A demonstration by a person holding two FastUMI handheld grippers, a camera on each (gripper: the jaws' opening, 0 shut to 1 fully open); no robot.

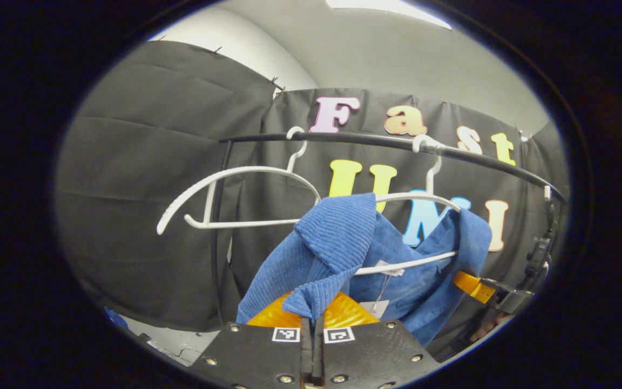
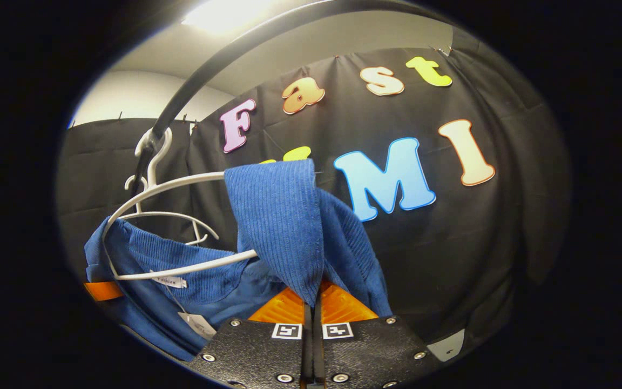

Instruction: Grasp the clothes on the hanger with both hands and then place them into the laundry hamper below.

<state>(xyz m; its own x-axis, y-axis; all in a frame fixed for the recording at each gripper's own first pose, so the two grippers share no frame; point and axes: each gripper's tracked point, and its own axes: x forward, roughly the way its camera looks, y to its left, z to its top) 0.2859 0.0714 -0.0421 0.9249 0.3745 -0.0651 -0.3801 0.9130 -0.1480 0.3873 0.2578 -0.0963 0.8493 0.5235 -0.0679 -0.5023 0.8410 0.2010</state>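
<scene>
Item: blue garment (image 1: 343,248), ribbed knit, soft and heavy-draping, with white neck label and paper tag; hung on a white plastic hanger (image 1: 419,197) whose hook rides a black rail (image 1: 376,141). A second white hanger (image 1: 235,183), bare, hangs beside it on the same rail. Left gripper (image 1: 311,319): fingers closed together on a pinched fold of one shoulder of the garment. Right gripper (image 2: 311,302): likewise clamped on a fold of the opposite shoulder. Relation: the garment's shoulder line runs lengthwise between the two grippers, each gripping one end, both equally near; the cloth rises from each grip up and over the hanger's arms. Judgement: each shoulder must lift up and off the hanger ends before the garment can descend. Risk: the knit may snag a hanger tip and drag the hanger along the rail.
</scene>
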